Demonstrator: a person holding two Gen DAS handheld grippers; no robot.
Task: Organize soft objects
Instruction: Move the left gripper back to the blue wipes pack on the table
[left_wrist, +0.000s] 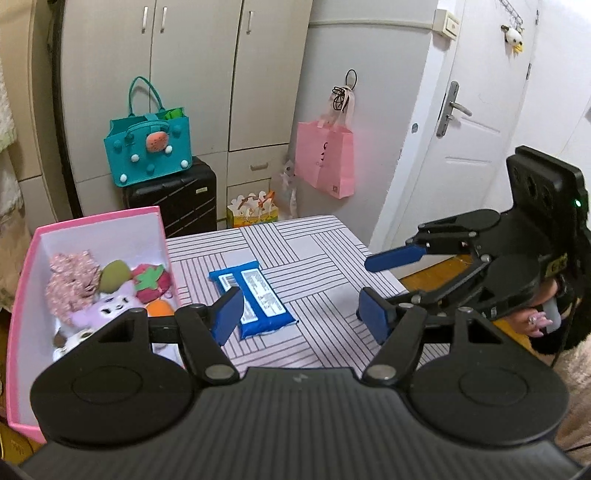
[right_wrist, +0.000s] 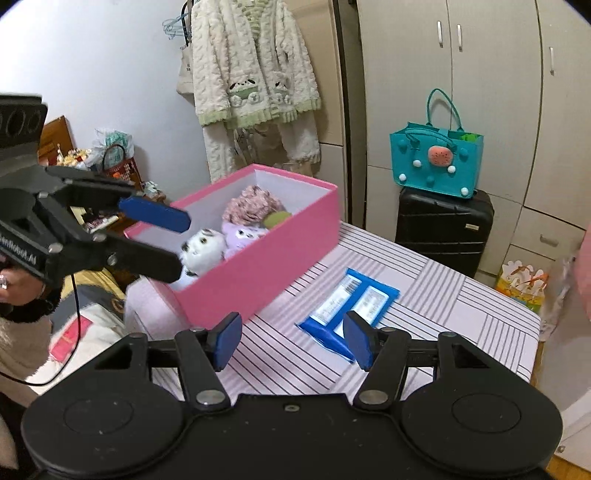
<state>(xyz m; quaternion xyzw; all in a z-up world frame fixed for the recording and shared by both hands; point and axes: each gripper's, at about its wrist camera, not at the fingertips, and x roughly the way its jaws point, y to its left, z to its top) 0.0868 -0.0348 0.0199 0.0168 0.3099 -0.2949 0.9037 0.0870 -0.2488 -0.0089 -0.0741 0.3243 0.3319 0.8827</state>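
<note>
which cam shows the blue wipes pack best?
Left wrist: the blue wipes pack lies nearly whole on the striped table, label readable. In the right wrist view the right tool's finger covers its near corner.

Pink box (left_wrist: 22, 332) partly hidden, edge-cropped.

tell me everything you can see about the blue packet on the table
The blue packet is a soft, glossy plastic pack, sealed at both ends, with two white printed labels, one with a barcode. It lies flat on the striped tablecloth, beside the pink box but apart from it. Neither gripper touches it.
</note>
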